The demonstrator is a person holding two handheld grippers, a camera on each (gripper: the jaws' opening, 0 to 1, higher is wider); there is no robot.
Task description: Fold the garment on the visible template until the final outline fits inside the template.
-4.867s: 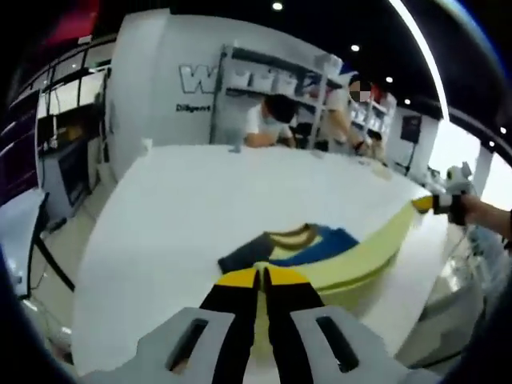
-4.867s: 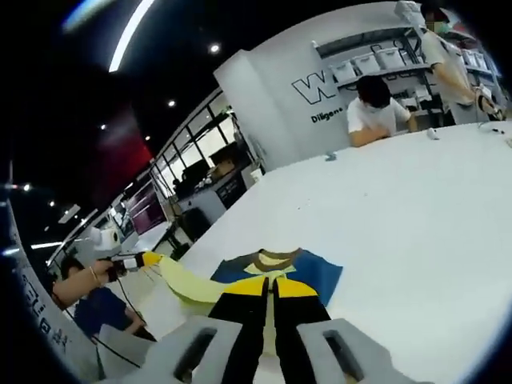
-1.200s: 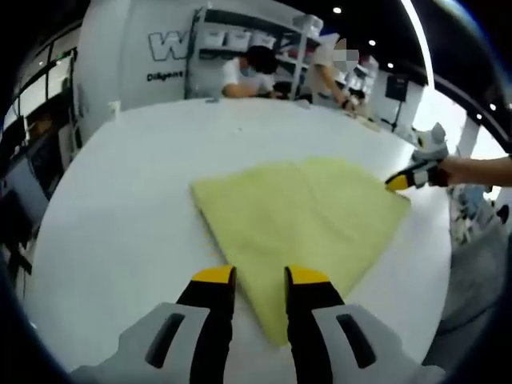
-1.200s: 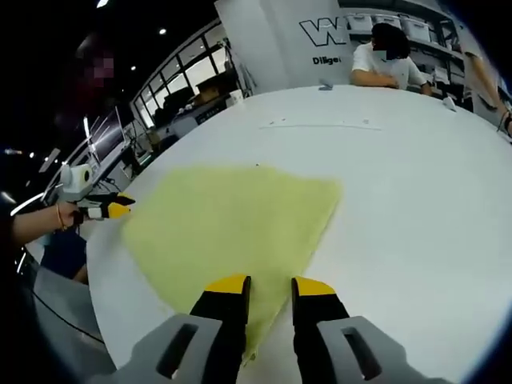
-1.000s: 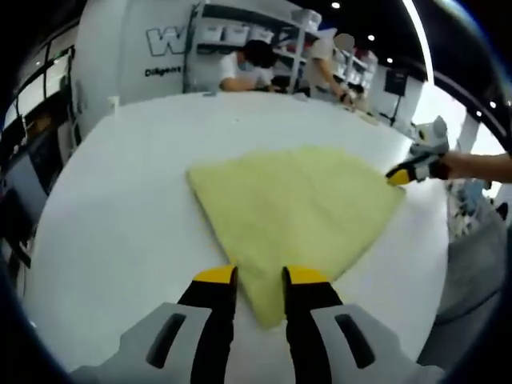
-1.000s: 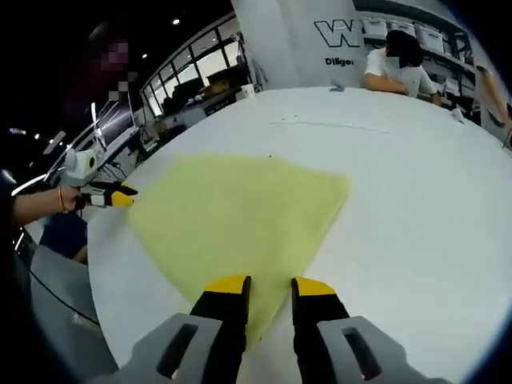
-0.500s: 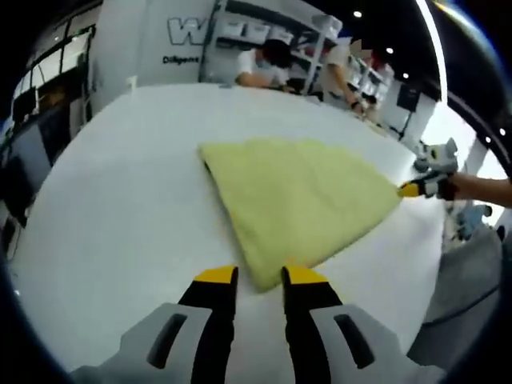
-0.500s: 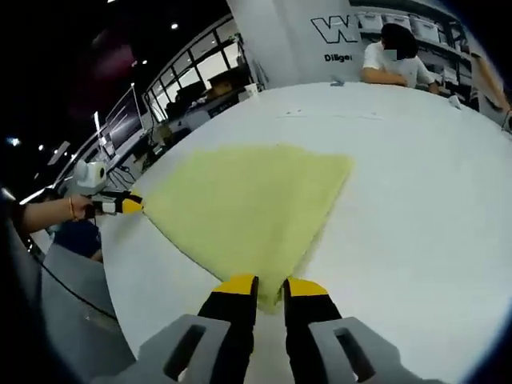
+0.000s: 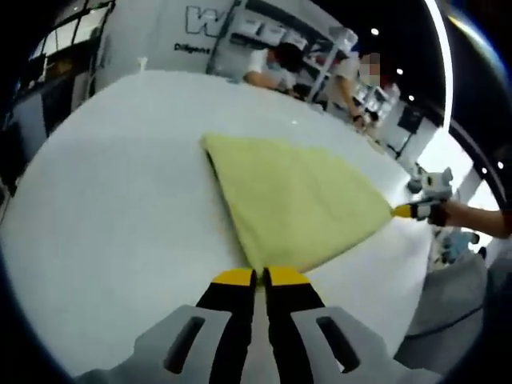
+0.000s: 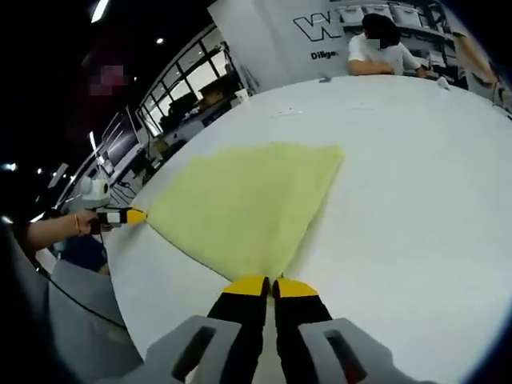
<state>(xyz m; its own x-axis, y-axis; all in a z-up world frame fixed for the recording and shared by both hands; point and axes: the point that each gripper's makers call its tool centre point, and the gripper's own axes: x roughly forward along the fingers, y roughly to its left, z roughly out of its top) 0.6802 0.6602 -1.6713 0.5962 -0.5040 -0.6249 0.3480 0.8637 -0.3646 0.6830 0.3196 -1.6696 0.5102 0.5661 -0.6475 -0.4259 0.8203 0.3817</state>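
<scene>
At opposite near corners of the yellow garment (image 9: 296, 204), left gripper (image 9: 256, 277) and right gripper (image 10: 265, 283) each pinch cloth, jaws closed, fabric stretching away ahead.

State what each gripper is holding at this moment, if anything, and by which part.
Each grips a near corner of the yellow cloth: the left gripper at one corner, the right gripper at the other.

Pale yellow garment (image 9: 292, 200) lies flat, seemingly folded, on white table (image 9: 104, 200).
</scene>
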